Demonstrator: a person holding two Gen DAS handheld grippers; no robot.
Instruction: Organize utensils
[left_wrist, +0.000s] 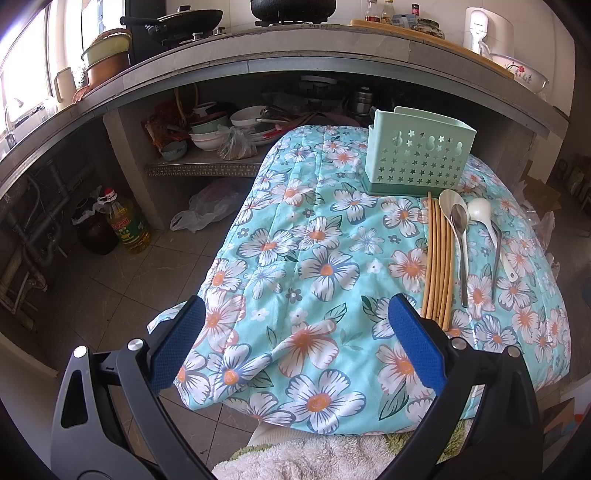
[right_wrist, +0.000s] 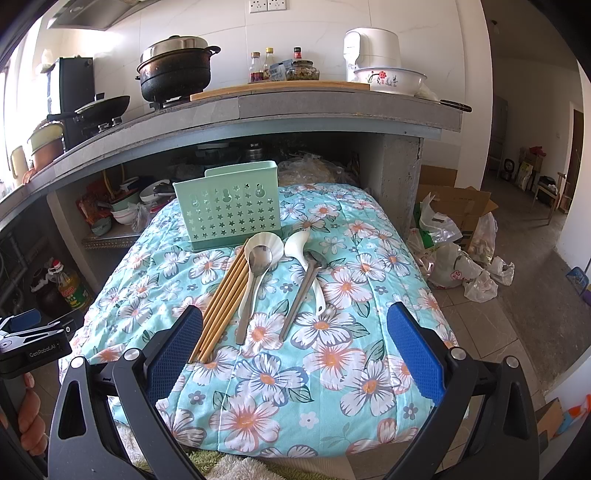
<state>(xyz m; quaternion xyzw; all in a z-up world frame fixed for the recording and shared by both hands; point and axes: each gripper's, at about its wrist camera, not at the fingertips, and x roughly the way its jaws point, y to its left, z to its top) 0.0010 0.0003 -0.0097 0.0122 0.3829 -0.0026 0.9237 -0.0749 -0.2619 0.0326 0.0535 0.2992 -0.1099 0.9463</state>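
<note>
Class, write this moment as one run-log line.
left gripper: open, empty | right gripper: open, empty | chopsticks, spoons: on floral cloth | green holder: upright, looks empty

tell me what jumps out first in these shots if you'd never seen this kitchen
The bright flowered blanket fills the middle of both views. At its far end stands a mint green holder with star-shaped holes, and in front of it lie chopsticks, white spoons and metal spoons. Both the left gripper and the right gripper hang open and empty over the near edge.
</note>
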